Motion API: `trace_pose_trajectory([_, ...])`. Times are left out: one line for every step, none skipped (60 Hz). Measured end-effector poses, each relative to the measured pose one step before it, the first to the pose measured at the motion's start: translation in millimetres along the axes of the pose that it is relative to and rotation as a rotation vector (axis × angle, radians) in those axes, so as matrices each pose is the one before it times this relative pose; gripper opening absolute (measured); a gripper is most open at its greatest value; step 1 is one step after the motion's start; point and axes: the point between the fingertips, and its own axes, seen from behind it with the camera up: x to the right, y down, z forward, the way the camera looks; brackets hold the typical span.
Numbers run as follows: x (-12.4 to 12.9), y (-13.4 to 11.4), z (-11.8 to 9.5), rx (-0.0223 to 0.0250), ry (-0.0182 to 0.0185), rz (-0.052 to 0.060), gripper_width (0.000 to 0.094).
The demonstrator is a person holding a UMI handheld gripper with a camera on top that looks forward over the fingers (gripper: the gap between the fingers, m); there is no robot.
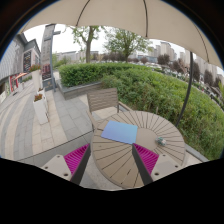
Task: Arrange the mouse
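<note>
No mouse is identifiable in the gripper view, so its heading and long axis cannot be determined. The only item on the round slatted table [150, 125] is a flat light-blue rectangular pad [120, 132], at frame centre, just ahead of the fingers, long axis running left-right. The gripper [110, 160] is open and empty, its pink pads [76, 157] well apart. A chair [102, 99] stands beyond.

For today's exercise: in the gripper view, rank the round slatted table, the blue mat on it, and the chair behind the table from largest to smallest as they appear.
1. Round slatted table, largest, though also nearest.
2. Chair and blue mat look about alike; the chair stands farther off, so I won't rank them.

The gripper is open over the table.
</note>
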Motion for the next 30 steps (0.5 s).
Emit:
trace_pose_trajectory([0.31,0.45,-0.29,-0.00173,0.00072,0.0005,0.0851])
trace_pose_trajectory([0.36,0.65,-0.23,-0.00236,0.00069,0.0012,0.0852])
trace_pose_trajectory([0.6,0.74,-0.12,-0.00243,0.00105,0.0018,0.0852])
trace_pose_trajectory([0.88,0.89,-0.05,-0.00234,0.00145,0.0026,0.0853])
trace_pose_trajectory([1.11,0.93,0.17,-0.00181,0.00192,0.0031,0.0853])
trace_pose_trajectory([1.31,0.82,0.27,-0.00162,0.00226,0.0034,0.0853])
trace_pose_trajectory([3.16,3.11,7.54,-0.00076,0.00174,0.0017,0.0851])
trace_pose_trajectory([1.82,1.4,0.82,-0.00198,0.00231,0.0025,0.0854])
trace_pose_trajectory([1.75,0.98,1.03,-0.00243,0.00328,0.002,0.0854])
trace_pose_trajectory([2.4,1.15,0.7,-0.00235,0.00433,0.0021,0.0854])
trace_pose_trajectory([1.68,-1.84,-7.61,-0.00213,0.00666,0.0026,0.0854])
trace_pose_trajectory([3.38,0.73,1.09,-0.00071,0.00683,0.0037,0.0854])
trace_pose_trajectory([3.65,1.13,0.96,-0.0006,0.00718,0.0039,0.0853])
trace_pose_trajectory([6.41,2.87,6.82,-0.00057,0.00564,0.0043,0.0853])
trace_pose_trajectory([3.88,1.24,0.42,-0.00084,0.00733,0.0042,0.0853])
trace_pose_trajectory([3.99,1.09,0.16,0.00018,0.00727,0.0039,0.0853])
trace_pose_trajectory([4.06,0.75,0.23,0.00136,0.00683,0.0035,0.0854])
trace_pose_trajectory([4.19,0.67,0.24,0.00192,0.00684,0.0036,0.0855])
trace_pose_trajectory([4.24,-1.82,0.27,-0.00042,0.00905,0.0036,0.0854])
trace_pose_trajectory([4.27,0.5,-0.36,0.00047,0.01036,0.0034,0.0853])
trace_pose_trajectory([4.69,0.6,-0.37,0.00001,0.01189,0.0035,0.0853])
trace_pose_trajectory([5.27,1.21,0.2,-0.0008,0.01283,0.0029,0.0853])
trace_pose_trajectory([9.32,2.19,5.68,-0.00032,0.00997,0.0024,0.0852])
trace_pose_trajectory([4.74,0.99,-0.62,-0.00153,0.01108,0.002,0.0852])
trace_pose_trajectory([4.71,0.75,-0.44,-0.00106,0.01101,0.0031,0.0853])
trace_pose_trajectory([4.92,0.34,-0.19,-0.0006,0.01108,0.0036,0.0854])
trace_pose_trajectory([5.04,0.75,0.12,-0.00097,0.01091,0.0047,0.0854])
trace_pose_trajectory([4.92,1.24,1.19,-0.00231,0.01058,0.0054,0.0856])
trace_pose_trajectory([14.15,2.99,5.21,-0.00092,0.00643,0.006,0.0856])
trace_pose_trajectory([5.34,1.4,1.0,-0.00186,0.00992,0.0057,0.0855])
